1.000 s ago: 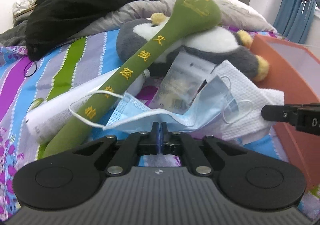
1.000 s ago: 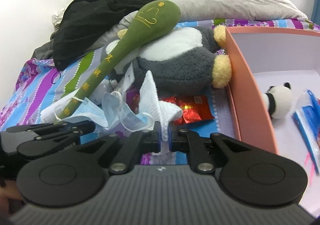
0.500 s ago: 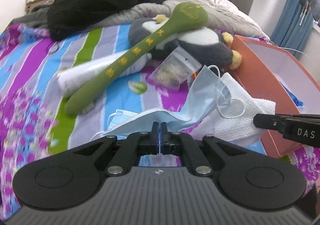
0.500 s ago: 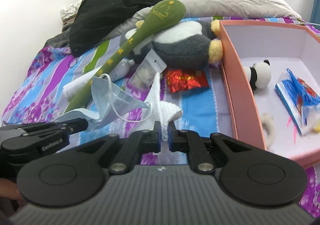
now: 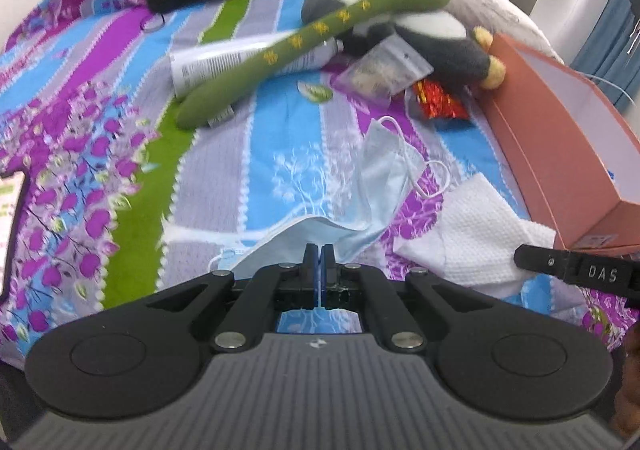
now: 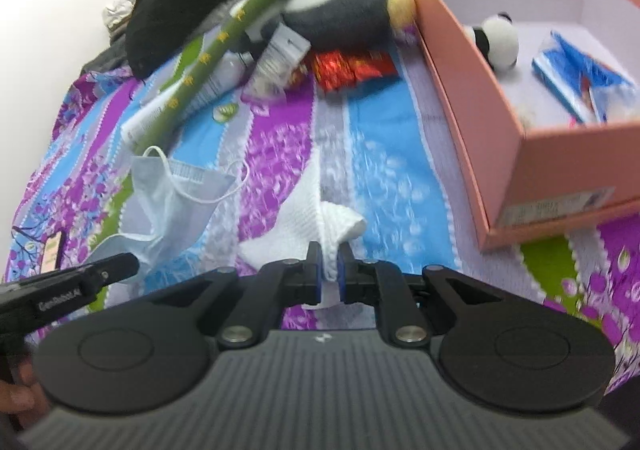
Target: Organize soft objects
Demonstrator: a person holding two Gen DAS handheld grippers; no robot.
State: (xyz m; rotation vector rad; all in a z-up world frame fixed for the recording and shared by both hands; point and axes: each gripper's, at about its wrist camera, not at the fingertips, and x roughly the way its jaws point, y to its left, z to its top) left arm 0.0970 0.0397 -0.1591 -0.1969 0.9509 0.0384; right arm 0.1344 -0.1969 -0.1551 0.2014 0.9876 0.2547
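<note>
White letters "DAS" show on the right gripper's (image 6: 328, 264) black finger at the right edge of the left wrist view, and "GenRobot.AI" can be read on the left gripper's (image 5: 319, 255) finger at the lower left of the right wrist view. Yellow embroidered characters run along the green plush stick (image 5: 320, 30), too blurred to read; small print on the white tube (image 5: 208, 64) beneath it is also illegible.

The left fingers are pressed together on the edge of a pale blue face mask (image 5: 372, 186), which trails from the tips toward the centre of the frame over the striped bedsheet (image 5: 280, 138). The right fingers are clamped on a fold of white waffle cloth (image 6: 320, 218), bunched just above the tips at lower centre. A pink cardboard box (image 6: 500, 138) sits upper right, holding a small panda plush (image 6: 498, 40) and a blue packet (image 6: 580, 82).
</note>
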